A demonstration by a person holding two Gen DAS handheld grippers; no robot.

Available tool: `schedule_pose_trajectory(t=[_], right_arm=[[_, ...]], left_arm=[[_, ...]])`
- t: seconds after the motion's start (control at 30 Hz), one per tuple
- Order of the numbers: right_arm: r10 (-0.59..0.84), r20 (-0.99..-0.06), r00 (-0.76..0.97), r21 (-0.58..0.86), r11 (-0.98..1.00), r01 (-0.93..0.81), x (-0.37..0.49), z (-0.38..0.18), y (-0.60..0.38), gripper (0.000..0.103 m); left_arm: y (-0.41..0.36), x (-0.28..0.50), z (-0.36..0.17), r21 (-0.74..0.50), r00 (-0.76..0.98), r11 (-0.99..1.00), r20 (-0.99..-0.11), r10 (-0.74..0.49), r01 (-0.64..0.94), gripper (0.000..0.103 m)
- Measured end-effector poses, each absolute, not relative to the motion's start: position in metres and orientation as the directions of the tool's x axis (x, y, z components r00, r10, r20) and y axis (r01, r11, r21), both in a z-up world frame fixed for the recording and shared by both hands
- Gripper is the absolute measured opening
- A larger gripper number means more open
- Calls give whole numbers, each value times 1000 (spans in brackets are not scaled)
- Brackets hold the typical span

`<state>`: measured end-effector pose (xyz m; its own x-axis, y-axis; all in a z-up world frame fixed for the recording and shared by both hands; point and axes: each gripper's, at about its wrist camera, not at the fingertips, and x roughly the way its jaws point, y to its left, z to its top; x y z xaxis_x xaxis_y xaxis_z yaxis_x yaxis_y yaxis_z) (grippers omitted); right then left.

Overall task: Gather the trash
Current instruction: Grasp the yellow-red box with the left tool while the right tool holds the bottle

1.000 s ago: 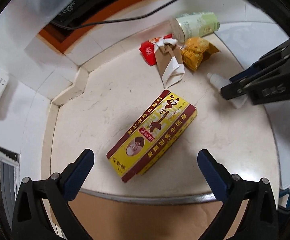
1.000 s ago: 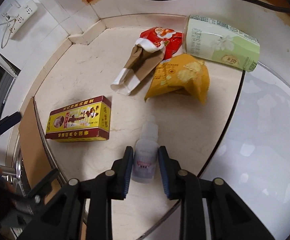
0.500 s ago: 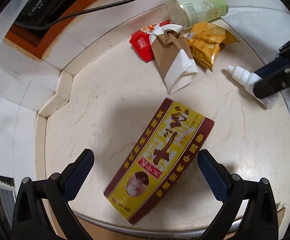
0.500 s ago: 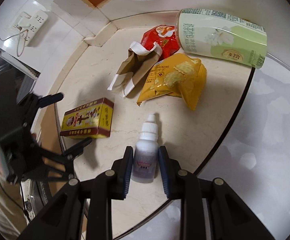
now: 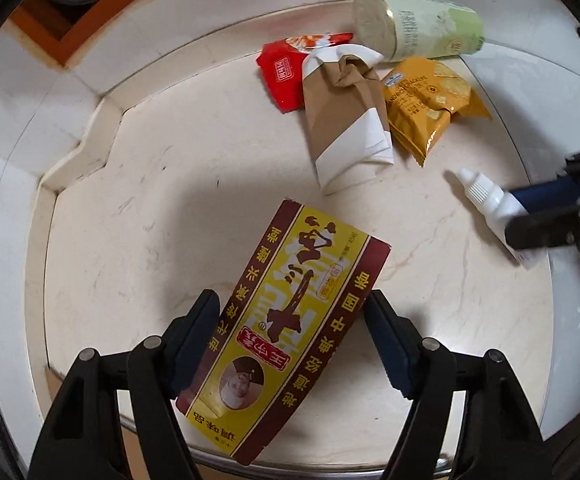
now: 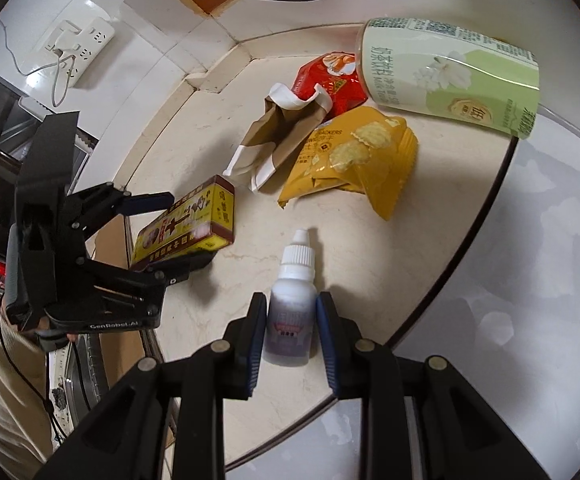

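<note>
- Left wrist view: the left gripper has its blue pads against both long sides of the yellow-and-maroon carton, which lies on the cream marble counter with its near end over the counter edge.
- Right wrist view: the right gripper is closed on the white dropper bottle, cap pointing away.
- Beyond lie a brown-and-white paper bag, a yellow cracker packet, a red snack wrapper and a green milk-tea cup on its side, clustered and touching.
- A power strip hangs on the tiled wall.
</note>
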<state>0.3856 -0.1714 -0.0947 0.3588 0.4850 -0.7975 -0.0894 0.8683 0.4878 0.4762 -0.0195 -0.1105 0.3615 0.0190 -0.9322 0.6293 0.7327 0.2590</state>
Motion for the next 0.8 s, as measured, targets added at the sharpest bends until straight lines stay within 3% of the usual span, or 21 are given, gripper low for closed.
schedule_pose_trajectory(t=[0.1, 0.17, 0.23, 0.27, 0.37, 0.4, 0.47, 0.53, 0.57, 0.8], right_arm=[[481, -803, 352, 488, 870, -75, 380, -94, -171, 25], [474, -809, 349, 481, 874, -72, 374, -93, -169, 25], [468, -812, 348, 477, 876, -67, 367, -90, -169, 25], [466, -813, 350, 475, 877, -66, 364, -88, -169, 25], [465, -812, 352, 477, 877, -59, 355, -82, -171, 25], [467, -810, 356, 478, 876, -61, 351, -80, -172, 25], [465, -807, 364, 476, 877, -65, 345, -75, -173, 25], [474, -802, 364, 487, 871, -63, 341, -72, -175, 25], [476, -800, 365, 489, 870, -65, 339, -71, -175, 25], [496, -786, 368, 499, 861, -96, 340, -70, -172, 25]], left_arm=[[-28, 461, -110, 264, 380, 731, -925, 7, 629, 68], [-34, 449, -104, 285, 419, 726, -908, -5, 626, 49], [-37, 442, -93, 258, 421, 745, -906, -34, 615, 10], [-37, 441, -90, 211, 391, 766, -919, -57, 607, 3], [-40, 435, -92, 221, 371, 767, -928, -23, 602, 4], [-41, 433, -93, 240, 377, 763, -926, -5, 600, 7], [-39, 431, -92, 239, 378, 776, -926, 1, 584, 28], [-33, 432, -91, 214, 369, 786, -929, -19, 579, 76], [-30, 432, -89, 224, 386, 785, -922, -20, 577, 82], [-14, 453, -95, 243, 381, 786, -925, 10, 569, 85]])
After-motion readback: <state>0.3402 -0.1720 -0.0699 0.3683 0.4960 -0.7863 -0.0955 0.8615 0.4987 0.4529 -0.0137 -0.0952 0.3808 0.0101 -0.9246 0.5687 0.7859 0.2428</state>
